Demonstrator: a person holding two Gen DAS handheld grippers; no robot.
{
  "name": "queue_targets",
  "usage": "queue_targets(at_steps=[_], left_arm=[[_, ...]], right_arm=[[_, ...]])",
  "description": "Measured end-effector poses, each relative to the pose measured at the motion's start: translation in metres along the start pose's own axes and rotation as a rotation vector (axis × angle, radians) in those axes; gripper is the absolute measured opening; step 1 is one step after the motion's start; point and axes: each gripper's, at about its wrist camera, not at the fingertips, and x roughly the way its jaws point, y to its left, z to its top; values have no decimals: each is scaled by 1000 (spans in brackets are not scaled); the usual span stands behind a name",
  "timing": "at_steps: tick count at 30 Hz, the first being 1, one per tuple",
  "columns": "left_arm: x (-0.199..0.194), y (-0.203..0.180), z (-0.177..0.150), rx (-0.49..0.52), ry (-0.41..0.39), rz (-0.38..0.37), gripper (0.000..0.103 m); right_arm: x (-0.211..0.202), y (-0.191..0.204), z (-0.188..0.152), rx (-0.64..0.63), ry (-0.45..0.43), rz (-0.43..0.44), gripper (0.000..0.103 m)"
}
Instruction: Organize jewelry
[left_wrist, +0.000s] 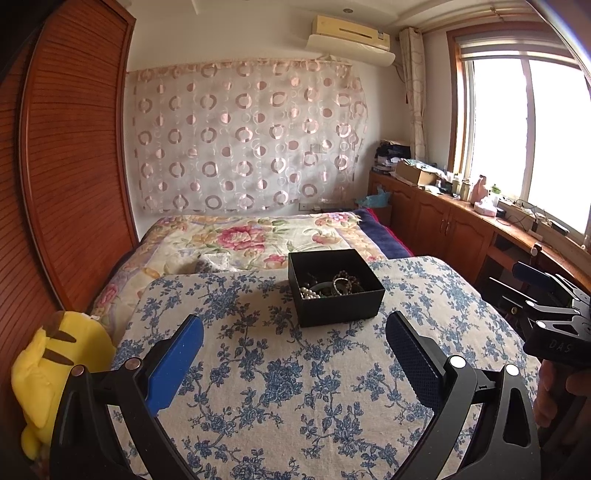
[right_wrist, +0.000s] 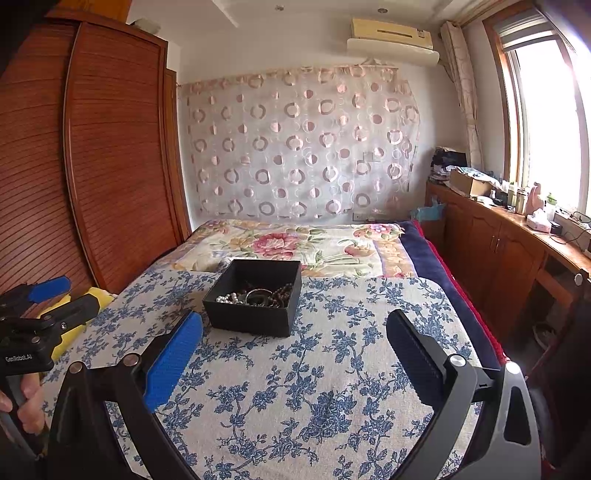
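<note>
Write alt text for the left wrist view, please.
An open black box holding tangled jewelry sits on a blue floral cloth, beyond the open left gripper. The right gripper shows at the right edge.

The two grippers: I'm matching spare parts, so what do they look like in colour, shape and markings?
Both the left gripper and the right gripper have black curved frames with round silver rivets. Each finger carries a flat, textured blue pad. White lettering marks the bodies, partly readable as "GenRobot.AI". No cables or sleeves show.

The left claw body reads "GenRobot.AI"; the right claw body shows "DAS"
</note>
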Motion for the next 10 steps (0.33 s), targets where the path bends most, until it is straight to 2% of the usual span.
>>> queue_targets(at_steps=[10], left_arm=[[-1, 1, 0, -5, 8, 7, 95]], right_arm=[[-2, -1, 0, 2, -4, -3, 100]])
